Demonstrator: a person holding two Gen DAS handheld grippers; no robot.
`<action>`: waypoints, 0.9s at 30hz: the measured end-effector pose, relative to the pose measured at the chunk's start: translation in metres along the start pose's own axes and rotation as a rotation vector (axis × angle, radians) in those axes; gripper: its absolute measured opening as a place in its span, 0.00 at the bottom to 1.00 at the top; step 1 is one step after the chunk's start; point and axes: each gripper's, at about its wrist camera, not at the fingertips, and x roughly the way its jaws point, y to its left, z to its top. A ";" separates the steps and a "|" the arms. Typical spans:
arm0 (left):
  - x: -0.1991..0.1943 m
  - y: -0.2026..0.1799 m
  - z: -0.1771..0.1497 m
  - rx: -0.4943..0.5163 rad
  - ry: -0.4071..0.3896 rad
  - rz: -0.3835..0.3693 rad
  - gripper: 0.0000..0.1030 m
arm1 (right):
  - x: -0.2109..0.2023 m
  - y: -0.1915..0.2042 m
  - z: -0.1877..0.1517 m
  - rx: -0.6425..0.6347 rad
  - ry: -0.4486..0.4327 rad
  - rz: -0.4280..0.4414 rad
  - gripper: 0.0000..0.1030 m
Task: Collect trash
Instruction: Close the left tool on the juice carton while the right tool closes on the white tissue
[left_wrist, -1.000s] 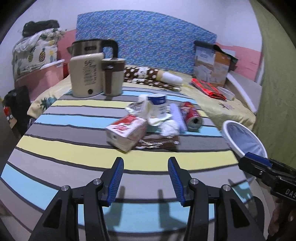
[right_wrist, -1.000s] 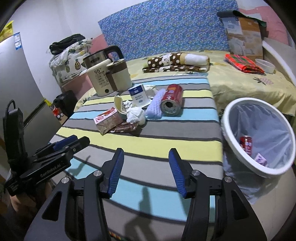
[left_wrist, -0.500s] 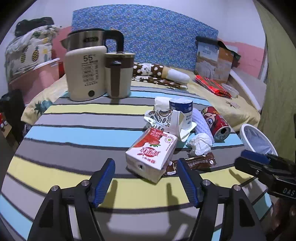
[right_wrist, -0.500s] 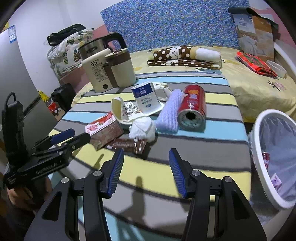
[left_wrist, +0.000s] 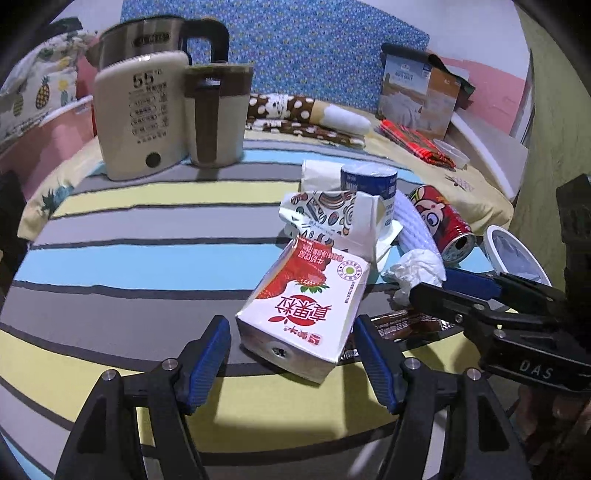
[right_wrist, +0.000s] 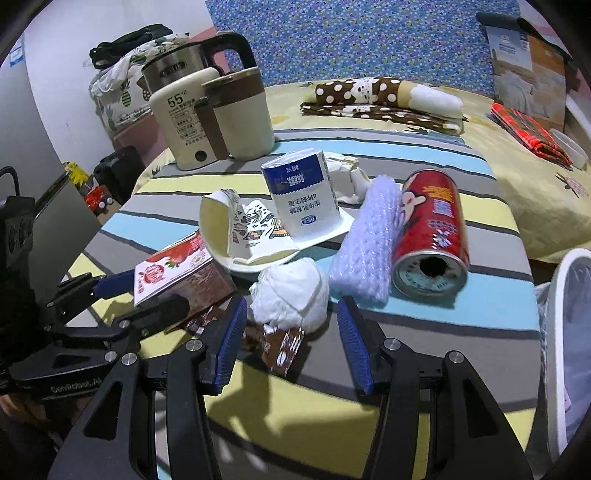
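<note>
A pile of trash lies on the striped table. My left gripper (left_wrist: 293, 341) is open, its blue fingers on either side of a red-and-white strawberry milk carton (left_wrist: 306, 306), also seen in the right wrist view (right_wrist: 173, 273). My right gripper (right_wrist: 291, 328) is open around a crumpled white tissue (right_wrist: 291, 291), with a brown snack wrapper (right_wrist: 280, 343) under it. Beyond lie a red can (right_wrist: 432, 236) on its side, a pale purple knit roll (right_wrist: 369, 236), a blue-and-white cup (right_wrist: 303, 195) and a patterned paper box (right_wrist: 240, 229). The white trash bin (right_wrist: 565, 332) stands at the table's right edge.
A cream kettle (left_wrist: 144, 114) and a brown-and-cream mug (left_wrist: 218, 114) stand at the back left of the table. A bed behind holds a spotted brown roll (right_wrist: 384, 96), a red cloth (right_wrist: 528, 129) and a cardboard box (left_wrist: 421, 96).
Both grippers have moved forward into the pile. The left now straddles the milk carton and the right straddles the tissue. Both stay open.
</note>
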 end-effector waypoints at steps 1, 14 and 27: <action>0.002 0.001 0.000 -0.003 0.007 0.002 0.67 | 0.002 0.000 0.001 0.001 0.002 0.001 0.51; -0.002 0.002 -0.002 -0.047 -0.008 0.017 0.62 | -0.006 -0.004 0.001 0.016 -0.024 0.022 0.32; -0.044 -0.026 -0.017 -0.066 -0.116 0.089 0.60 | -0.047 -0.017 -0.014 0.051 -0.084 0.017 0.32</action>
